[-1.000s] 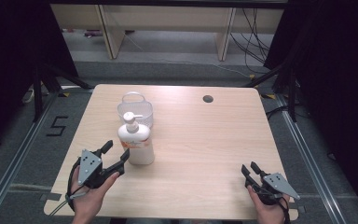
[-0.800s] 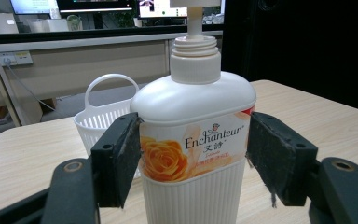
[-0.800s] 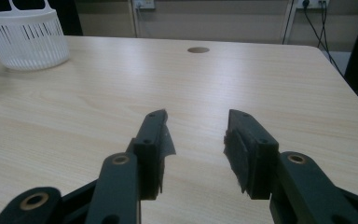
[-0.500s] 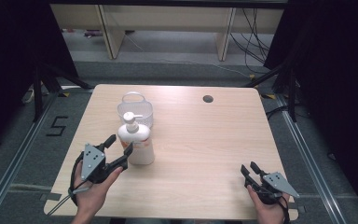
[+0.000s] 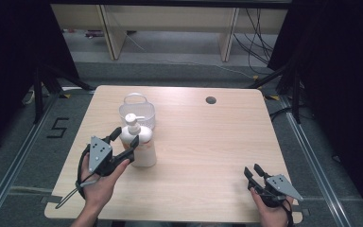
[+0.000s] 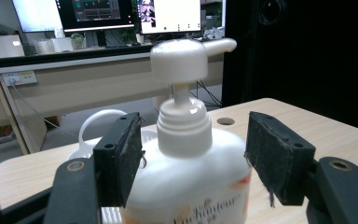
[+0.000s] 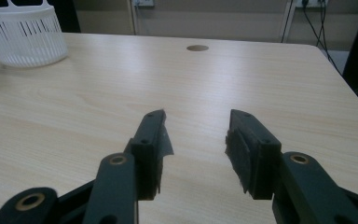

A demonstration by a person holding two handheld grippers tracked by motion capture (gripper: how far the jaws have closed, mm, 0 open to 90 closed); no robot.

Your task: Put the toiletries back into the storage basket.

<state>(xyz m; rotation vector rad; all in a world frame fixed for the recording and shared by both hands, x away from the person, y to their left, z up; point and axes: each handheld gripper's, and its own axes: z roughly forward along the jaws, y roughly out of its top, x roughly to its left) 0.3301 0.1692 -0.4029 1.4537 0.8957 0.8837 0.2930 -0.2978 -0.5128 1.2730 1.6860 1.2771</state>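
Note:
A white pump bottle (image 5: 144,146) with an orange label stands on the left half of the wooden table (image 5: 208,142). My left gripper (image 5: 125,136) is at the bottle's left side, open. In the left gripper view its jaws flank the bottle's neck and shoulders (image 6: 182,186), under the pump head (image 6: 179,60), with a gap on the right side. My right gripper (image 5: 252,170) hovers near the table's front right corner. Its jaws have just been opening, and in the right gripper view (image 7: 198,114) nothing lies between them.
A white slatted basket (image 5: 137,113) with a handle stands directly behind the bottle, also seen far left in the right gripper view (image 7: 25,35). A round cable hole (image 5: 211,100) sits near the table's far edge. Desks and cables lie beyond the table.
My left hand has risen and moved forward toward the bottle, bringing its jaws around the neck. The right hand has stayed in place.

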